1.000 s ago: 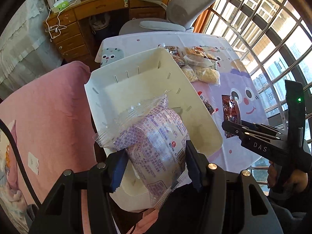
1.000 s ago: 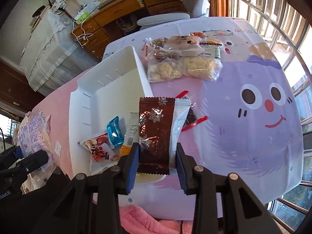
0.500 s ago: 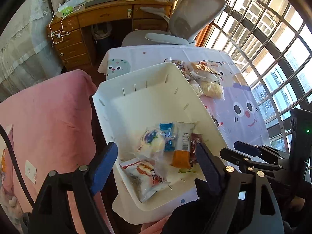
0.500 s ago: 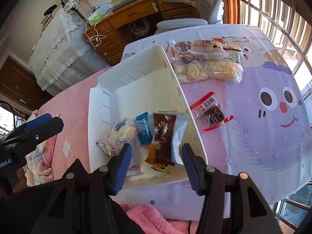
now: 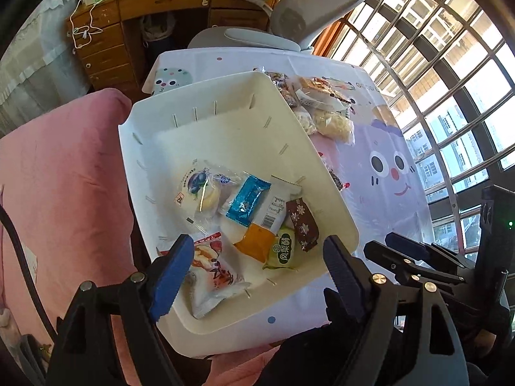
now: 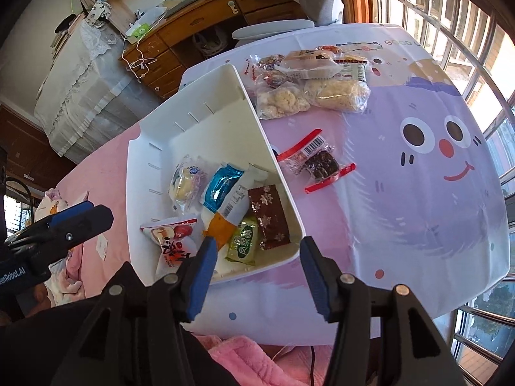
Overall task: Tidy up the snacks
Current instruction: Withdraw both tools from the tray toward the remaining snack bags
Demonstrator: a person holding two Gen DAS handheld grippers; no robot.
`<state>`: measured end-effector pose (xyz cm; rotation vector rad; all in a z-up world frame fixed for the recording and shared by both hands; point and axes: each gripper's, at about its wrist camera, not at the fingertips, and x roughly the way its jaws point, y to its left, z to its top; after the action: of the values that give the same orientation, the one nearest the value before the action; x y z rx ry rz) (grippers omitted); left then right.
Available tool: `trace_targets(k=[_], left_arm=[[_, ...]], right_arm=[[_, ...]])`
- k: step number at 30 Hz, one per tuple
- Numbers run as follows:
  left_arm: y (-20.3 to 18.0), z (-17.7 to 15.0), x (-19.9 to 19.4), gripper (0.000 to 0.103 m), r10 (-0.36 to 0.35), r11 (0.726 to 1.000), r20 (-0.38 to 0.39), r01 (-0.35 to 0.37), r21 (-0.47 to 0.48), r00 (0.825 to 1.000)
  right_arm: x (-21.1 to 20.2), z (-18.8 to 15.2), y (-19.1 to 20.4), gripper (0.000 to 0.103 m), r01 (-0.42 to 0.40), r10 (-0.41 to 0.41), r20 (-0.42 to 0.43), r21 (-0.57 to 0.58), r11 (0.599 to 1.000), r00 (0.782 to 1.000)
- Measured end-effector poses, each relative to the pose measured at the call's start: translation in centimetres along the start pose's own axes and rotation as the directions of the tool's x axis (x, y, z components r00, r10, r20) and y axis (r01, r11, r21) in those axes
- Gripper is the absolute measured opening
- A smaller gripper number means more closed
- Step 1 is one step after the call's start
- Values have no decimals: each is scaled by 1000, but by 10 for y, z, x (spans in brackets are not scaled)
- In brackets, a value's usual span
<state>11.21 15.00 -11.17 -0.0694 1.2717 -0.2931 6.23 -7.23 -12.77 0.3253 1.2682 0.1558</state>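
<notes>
Hovering above the white bin (image 6: 206,119), both tools are seen empty — the left tool (image 5: 254,276) spread wide, the right tool (image 6: 254,276) moderately parted. Below them lie the brown snowflake packet (image 6: 268,220) and other snacks — more remain on the table (image 6: 418,212).

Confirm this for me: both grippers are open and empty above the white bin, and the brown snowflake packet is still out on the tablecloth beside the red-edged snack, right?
Not quite. The brown snowflake packet lies inside the white bin, against its right wall, as the right wrist view shows. The rest holds: the left gripper and right gripper are open and empty, and the red-edged snack is on the tablecloth.
</notes>
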Motion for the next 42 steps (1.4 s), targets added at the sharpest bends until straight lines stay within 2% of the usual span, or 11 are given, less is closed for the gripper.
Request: trace_targets(k=[7,11,21,26,31,36,42], left_arm=[[-26,-4,12,81,35,995,-23,-37,-89,999],[-48,-4,21,81,26,987,-33,-31,-159,999],[-129,4,34,81,60,970,10,-56,-236,998],[-163,7,45,81,57,955,60,-37,-295,997],[-195,9,62,81,89,934,89,-52,-352,992],[-218,13,79,81,144,919,111,-91,-384,983],[-226,19,102,81,204,887,107,-137,-442,973]], right_arm=[[-9,5,-36,54,-1,1,-16,-2,1000,1000],[-16,12,-61,54,3,-4,-46,-33,999,999],[-37,47,-128,54,3,-17,-90,-145,989,996],[-41,62,-157,54,14,-40,-106,-243,970,994],[-50,69,-181,54,20,-57,-98,-350,936,994],[-58,76,-202,54,-18,-3,-49,-420,908,999],[-56,93,-211,54,-19,15,-11,-461,887,1000]])
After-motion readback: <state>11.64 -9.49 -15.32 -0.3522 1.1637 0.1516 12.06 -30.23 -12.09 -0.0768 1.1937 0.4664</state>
